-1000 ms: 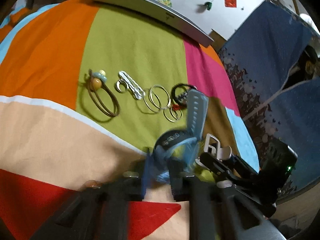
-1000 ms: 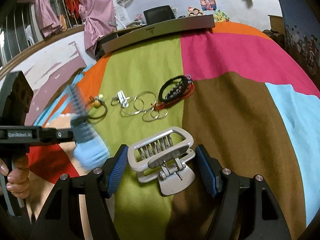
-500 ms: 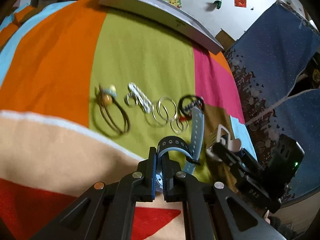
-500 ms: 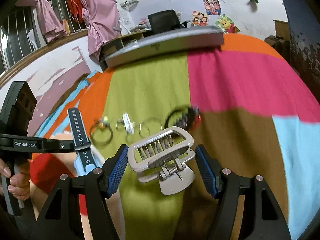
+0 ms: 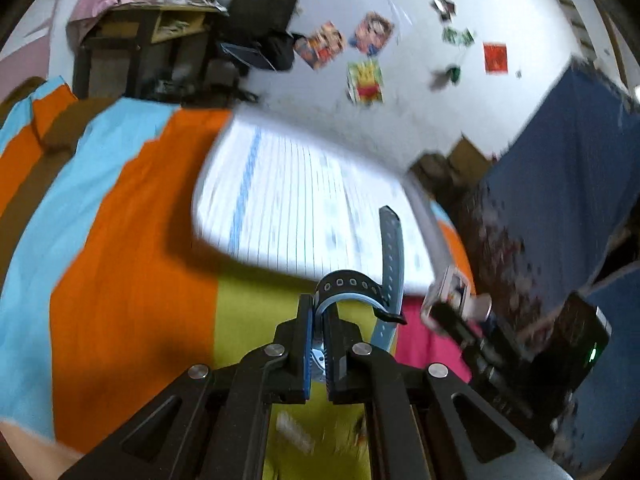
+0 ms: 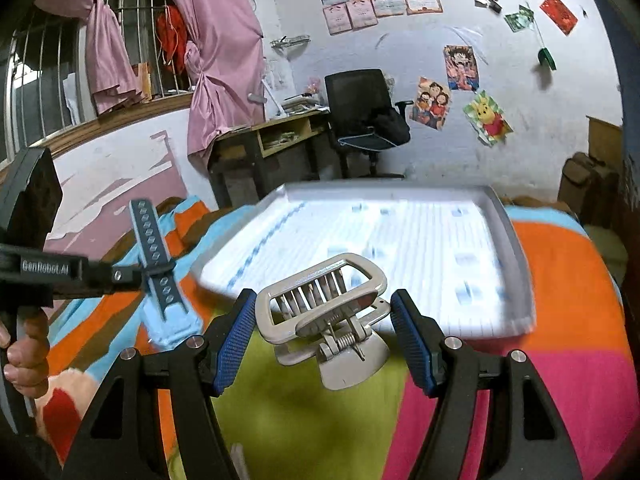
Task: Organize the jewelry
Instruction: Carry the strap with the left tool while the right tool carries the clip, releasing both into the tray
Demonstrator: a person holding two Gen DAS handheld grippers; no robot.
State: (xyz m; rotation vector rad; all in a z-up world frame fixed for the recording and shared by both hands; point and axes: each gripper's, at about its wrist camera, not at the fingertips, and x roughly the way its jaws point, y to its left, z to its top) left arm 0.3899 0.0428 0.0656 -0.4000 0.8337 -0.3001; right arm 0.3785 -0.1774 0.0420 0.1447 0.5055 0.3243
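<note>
On my left gripper (image 5: pixel 317 330) the jaws are pressed nearly together on a watch (image 5: pixel 352 285): its dark blue-grey strap with a light blue lining and a row of punched holes loops up out of the fingers, one end standing upright in front of the tray (image 5: pixel 280 216) and the other hanging down to the right, the whole thing held in the air above the bedspread (image 5: pixel 132 288). From my right wrist camera the same strap (image 6: pixel 154 256) shows at the left, sticking up from the left tool, whose handle is wrapped by a hand (image 6: pixel 24 344). My right gripper (image 6: pixel 325 338) sits with its blue-padded fingers (image 6: pixel 234 338) wide apart around a pale grey hair claw clip (image 6: pixel 328 312), comb teeth and spring showing; I cannot tell from here how firmly the pads bear on it. The clip is held just in front of the tray's near edge. The tray is white with thin lines and small blue marks on its floor, raised rim all round, and I see nothing lying in it, though it is blurred. It rests on the bedspread of orange, lime, pink and light blue blocks. The left tool's body reads "GenRobot.AI" in the right wrist view.
</note>
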